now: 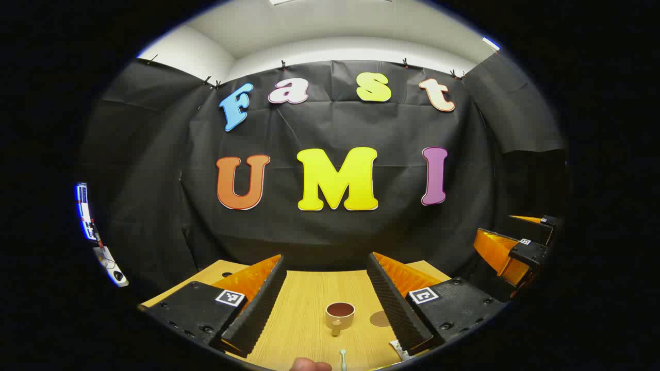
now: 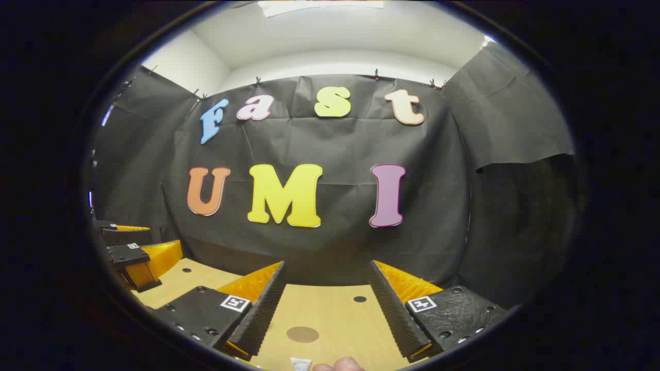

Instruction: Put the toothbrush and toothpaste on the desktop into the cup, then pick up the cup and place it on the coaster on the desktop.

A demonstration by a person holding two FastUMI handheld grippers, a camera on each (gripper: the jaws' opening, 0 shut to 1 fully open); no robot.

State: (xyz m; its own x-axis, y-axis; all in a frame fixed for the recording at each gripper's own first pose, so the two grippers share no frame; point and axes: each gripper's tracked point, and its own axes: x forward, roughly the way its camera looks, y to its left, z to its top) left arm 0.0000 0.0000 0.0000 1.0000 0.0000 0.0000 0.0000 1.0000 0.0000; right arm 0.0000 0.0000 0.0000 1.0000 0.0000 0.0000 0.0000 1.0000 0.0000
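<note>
Left gripper view: the left gripper (image 1: 326,301) hangs above the wooden desktop (image 1: 304,330) with its fingers spread wide and nothing between them. The cup (image 1: 340,314) stands upright and looks empty between the two fingers, its handle turned toward the camera. The round brown coaster (image 1: 380,318) lies flat just to the cup's right, partly behind the finger on that side. At the bottom edge the tip of the toothbrush (image 1: 343,358) pokes into sight beside a fingertip (image 1: 309,365) of the person; a white corner at lower right, probably the toothpaste (image 1: 399,350), lies under the finger there. The right gripper (image 1: 508,247) shows at the far right, raised off the desktop.

Right gripper view: the right gripper (image 2: 326,304) is likewise wide open and empty over the desktop (image 2: 330,319). The coaster (image 2: 302,334) sits between its fingers, and a white corner of what may be the toothpaste (image 2: 300,364) shows at the bottom edge. The left gripper (image 2: 136,255) is seen at the far left.

The step in hand appears to be the first pick. It is best done by tilting a gripper down toward the near edge, closing across the narrow width of the toothbrush, and keeping clear of the cup.
</note>
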